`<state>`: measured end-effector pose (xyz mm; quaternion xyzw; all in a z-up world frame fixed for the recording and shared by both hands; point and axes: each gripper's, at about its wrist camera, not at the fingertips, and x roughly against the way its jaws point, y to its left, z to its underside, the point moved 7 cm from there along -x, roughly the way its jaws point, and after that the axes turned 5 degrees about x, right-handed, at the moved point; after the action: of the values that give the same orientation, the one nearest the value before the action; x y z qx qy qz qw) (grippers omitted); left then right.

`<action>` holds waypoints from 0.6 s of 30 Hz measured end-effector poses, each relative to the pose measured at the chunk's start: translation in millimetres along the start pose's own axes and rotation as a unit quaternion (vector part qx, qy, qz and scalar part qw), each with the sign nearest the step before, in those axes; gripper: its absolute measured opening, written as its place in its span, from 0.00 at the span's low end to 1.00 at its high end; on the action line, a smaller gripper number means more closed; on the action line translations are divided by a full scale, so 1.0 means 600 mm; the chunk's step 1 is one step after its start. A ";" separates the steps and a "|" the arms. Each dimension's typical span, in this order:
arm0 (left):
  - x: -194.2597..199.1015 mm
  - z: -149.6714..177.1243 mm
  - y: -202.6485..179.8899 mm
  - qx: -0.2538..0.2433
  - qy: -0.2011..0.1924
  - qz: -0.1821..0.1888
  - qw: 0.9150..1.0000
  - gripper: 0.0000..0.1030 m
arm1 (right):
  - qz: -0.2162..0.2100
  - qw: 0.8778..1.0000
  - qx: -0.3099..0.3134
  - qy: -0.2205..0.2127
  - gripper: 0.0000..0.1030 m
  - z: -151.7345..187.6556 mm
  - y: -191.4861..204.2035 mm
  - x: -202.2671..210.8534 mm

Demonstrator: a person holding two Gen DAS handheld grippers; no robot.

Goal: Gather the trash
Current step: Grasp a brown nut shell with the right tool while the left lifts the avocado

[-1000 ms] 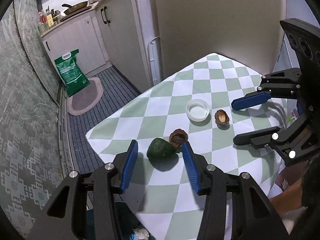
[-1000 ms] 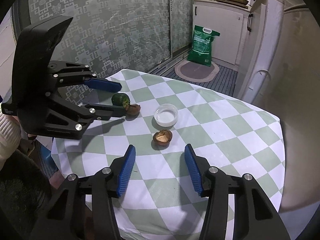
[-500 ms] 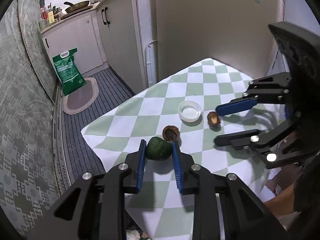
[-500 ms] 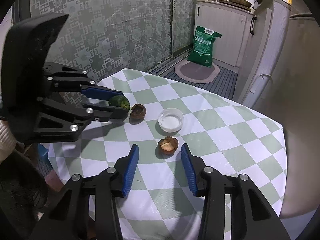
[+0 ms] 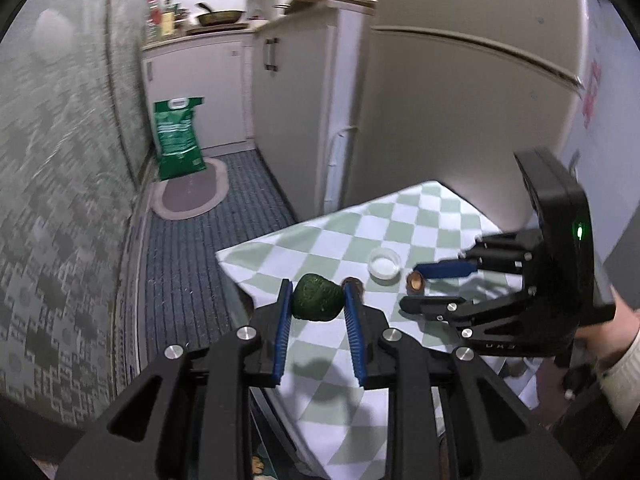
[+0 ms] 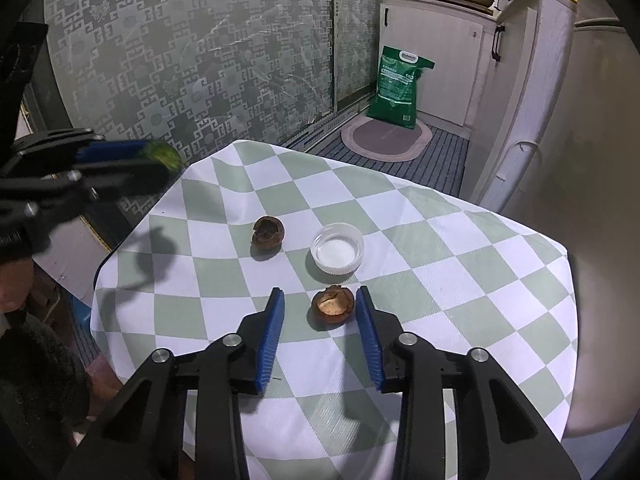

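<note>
Trash pieces on the checked tabletop (image 6: 440, 264), one green piece lifted.
The left gripper (image 5: 318, 300) is clamped on the green peel (image 5: 318, 297), held above the tabletop edge; the right gripper (image 6: 320, 304) stands apart around one brown shell (image 6: 333, 304); a white cap (image 6: 337, 252) and another shell (image 6: 267, 232) lie nearby.
</note>
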<state>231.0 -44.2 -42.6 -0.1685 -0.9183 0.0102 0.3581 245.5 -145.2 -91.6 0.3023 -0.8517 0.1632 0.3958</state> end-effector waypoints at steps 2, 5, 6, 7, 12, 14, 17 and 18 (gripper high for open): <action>0.011 -0.001 0.011 0.019 -0.002 -0.010 1.000 0.27 | 0.004 1.000 0.001 0.001 0.32 0.000 0.002 0.000; 0.025 -0.001 0.024 0.043 -0.005 -0.013 0.999 0.27 | 0.007 1.000 0.003 0.002 0.26 -0.002 0.003 -0.003; 0.030 -0.001 0.026 0.049 -0.008 -0.016 0.999 0.27 | 0.008 1.000 0.002 0.002 0.23 -0.003 0.002 -0.005; 0.038 -0.001 0.030 0.057 -0.014 -0.020 0.998 0.27 | 0.011 1.000 0.001 0.001 0.18 -0.004 0.000 -0.006; 0.069 0.004 0.041 0.075 -0.031 -0.027 0.996 0.27 | 0.009 1.000 -0.007 0.004 0.18 -0.006 0.005 -0.002; 0.075 0.008 0.049 0.078 -0.034 -0.032 0.996 0.27 | 0.007 1.000 -0.006 0.006 0.18 -0.008 0.015 -0.001; 0.081 0.016 0.071 0.091 -0.033 -0.041 0.994 0.27 | 0.001 1.000 -0.007 0.001 0.18 -0.019 0.038 0.003; 0.082 0.019 0.081 0.095 -0.032 -0.045 0.994 0.27 | -0.003 1.000 -0.007 -0.001 0.18 -0.022 0.045 0.003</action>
<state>204.6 18.5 -25.5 -0.0916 -0.9309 0.0868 0.3427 234.6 -118.3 -82.7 0.3025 -0.8521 0.1560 0.3976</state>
